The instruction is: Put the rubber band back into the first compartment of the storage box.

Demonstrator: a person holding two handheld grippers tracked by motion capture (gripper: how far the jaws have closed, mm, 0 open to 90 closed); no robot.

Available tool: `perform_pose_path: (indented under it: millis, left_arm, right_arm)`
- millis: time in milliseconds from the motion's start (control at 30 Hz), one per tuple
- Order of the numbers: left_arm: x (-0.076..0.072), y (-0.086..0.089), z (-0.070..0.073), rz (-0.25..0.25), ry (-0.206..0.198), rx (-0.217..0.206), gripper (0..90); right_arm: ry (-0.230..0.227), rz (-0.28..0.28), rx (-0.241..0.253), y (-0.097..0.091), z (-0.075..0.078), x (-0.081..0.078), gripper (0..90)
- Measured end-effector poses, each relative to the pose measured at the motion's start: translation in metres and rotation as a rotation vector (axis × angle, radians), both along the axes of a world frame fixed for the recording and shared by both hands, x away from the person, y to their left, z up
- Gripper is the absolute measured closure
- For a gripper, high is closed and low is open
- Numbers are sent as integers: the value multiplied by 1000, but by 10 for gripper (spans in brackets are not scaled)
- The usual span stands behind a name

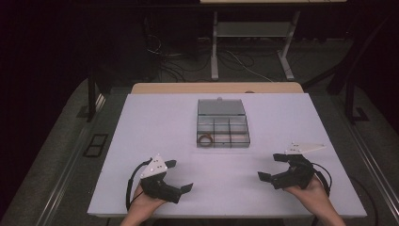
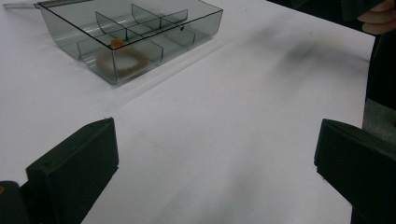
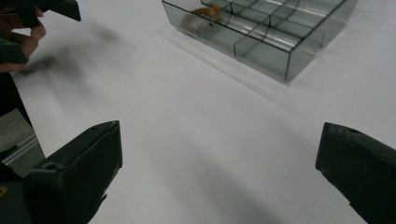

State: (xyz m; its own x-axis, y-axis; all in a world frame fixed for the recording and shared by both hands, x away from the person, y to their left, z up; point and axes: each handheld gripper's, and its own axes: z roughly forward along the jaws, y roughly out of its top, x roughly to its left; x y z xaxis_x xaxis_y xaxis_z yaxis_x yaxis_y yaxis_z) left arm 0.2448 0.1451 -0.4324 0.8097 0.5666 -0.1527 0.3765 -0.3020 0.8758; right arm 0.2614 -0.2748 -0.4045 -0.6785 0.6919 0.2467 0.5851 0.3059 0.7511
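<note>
White tabletop (image 1: pixel 155 122); clear divided box (image 1: pixel 222 123) with orange ring (image 1: pixel 205 139); left claw (image 1: pixel 180 176), right claw (image 1: pixel 269 167) agape

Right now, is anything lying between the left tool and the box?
No. In the high view the white mat between the left tool and the box is bare; the left gripper view shows the same.

Recording lab or test room, dark surroundings.
A white-covered table (image 1: pixel 155 141) occupies the frame centre under direct light. At the upper centre, loose cables (image 1: pixel 188 59) lie on grey carpet (image 1: pixel 56 155) beside the metal legs of a second desk (image 1: pixel 249 35). The frame edges are black.
</note>
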Motion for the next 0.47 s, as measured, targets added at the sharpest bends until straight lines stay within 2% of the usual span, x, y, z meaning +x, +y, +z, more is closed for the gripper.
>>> perform_pose_path:
  millis: [267, 467]
  left_arm:
    - [0, 0, 0, 4, 1, -1, 0]
    - [1, 0, 0, 0, 5, 4, 0]
  right_arm:
    - [-5, -39, 2, -12, -11, -15, 6]
    - [-13, -45, 0, -16, -17, -22, 6]
